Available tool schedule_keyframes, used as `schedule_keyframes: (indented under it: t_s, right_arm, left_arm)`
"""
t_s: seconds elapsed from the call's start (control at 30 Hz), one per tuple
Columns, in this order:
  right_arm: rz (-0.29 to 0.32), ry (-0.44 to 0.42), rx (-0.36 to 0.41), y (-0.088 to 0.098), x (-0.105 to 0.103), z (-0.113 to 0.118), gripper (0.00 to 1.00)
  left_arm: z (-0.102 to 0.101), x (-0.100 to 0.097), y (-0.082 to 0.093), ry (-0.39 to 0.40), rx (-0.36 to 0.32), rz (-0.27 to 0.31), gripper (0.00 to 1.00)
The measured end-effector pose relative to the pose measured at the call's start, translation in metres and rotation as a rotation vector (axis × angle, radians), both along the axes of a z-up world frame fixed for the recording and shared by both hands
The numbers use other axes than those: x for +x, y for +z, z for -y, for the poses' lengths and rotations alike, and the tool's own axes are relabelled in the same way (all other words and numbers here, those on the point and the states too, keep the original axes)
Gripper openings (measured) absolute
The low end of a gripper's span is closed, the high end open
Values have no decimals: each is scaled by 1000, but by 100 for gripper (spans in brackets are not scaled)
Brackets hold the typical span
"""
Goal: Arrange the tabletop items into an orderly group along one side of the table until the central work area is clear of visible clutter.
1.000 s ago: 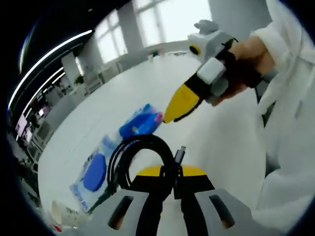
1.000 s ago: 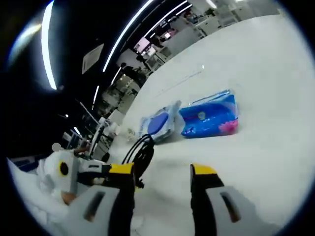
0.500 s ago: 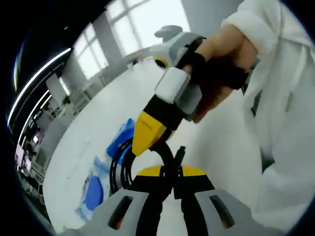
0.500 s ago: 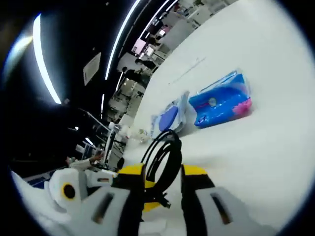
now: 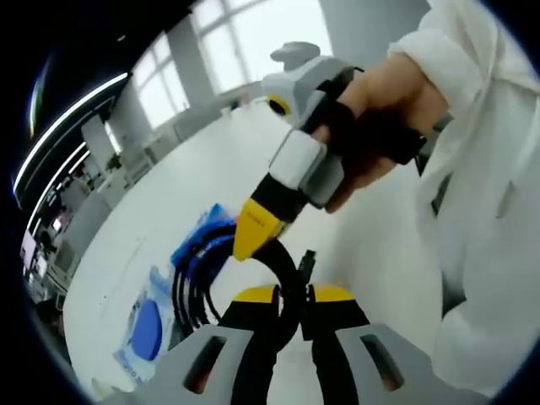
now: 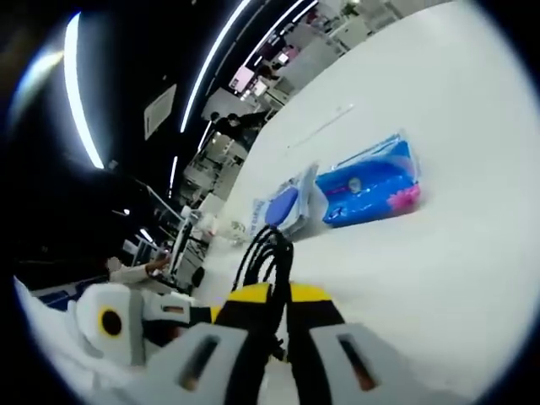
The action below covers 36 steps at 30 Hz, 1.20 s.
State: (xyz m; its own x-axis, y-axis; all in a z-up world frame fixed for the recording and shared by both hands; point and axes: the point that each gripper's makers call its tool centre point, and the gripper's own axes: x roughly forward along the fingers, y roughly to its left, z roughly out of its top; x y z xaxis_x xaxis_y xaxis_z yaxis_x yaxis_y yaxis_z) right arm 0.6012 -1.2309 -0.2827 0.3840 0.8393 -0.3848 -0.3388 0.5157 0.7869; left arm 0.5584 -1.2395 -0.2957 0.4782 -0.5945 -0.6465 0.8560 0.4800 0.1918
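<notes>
Currently catalogued, by view.

Left gripper view:
- Left tongs point(image 5: 288, 297): yellow-tipped jaws rising from 6 o'clock, drawn nearly together and clamped on the black cable coil point(image 5: 221, 272).
- Black cable coil: several loops, held off the bench, fanning from the jaw tips toward 9 o'clock; a small plug end stands up just above the tips at centre.
- Right tongs point(image 5: 253, 236): enter from 1 o'clock, carried in a person's hand point(image 5: 384, 126) with a white sleeve point(image 5: 489, 169) behind it. The yellow tips touch the top of the coil; the jaws look closed on it.
- Blue pouch point(image 5: 198, 240): lies on the white bench point(image 5: 211, 169) behind the coil, partly hidden by the loops.
- Clear packet with a blue disc point(image 5: 145, 327): lies flat at 8 o'clock, just beside the blue pouch.

Right gripper view:
- Right tongs point(image 6: 268, 297): jaws rise from 6 o'clock, pressed close with only a thin gap, gripping the cable coil point(image 6: 263, 253), whose loops stand up from the tips toward 11 o'clock.
- Left tongs point(image 6: 202, 314): reach in at 8 o'clock, tips meeting the same coil low down; the gap of these jaws cannot be judged from this side.
- Blue pouch point(image 6: 371, 181): flat on the bench point(image 6: 439, 270) at 2 o'clock, pink patch at its right end.
- Clear packet point(image 6: 283, 207): touching or just beside the pouch's left end.
- Small pale items point(image 6: 218, 228): near the bench edge at 9 o'clock, too small to identify.
</notes>
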Motion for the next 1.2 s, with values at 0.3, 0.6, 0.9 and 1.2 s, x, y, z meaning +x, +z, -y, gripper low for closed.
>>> schedule_keyframes:
  t_s: [0.3,0.6,0.9,1.2]
  right_arm:
    - [-19,12,-4,-9,-4,5,1]
    - [55,-23,142,27,8,11,1]
    - [46,-34,179,29,6,15,1]
    - [-10,-93,63,-2,6,35,2]
  left_arm:
    - [-16,22,25,227,-180,18,22]
    - [-87,39,11,702,-511,-225,39]
    - [-53,34,1,714,-755,-485,11]
    - [-46,35,-9,705,-647,-493,1]
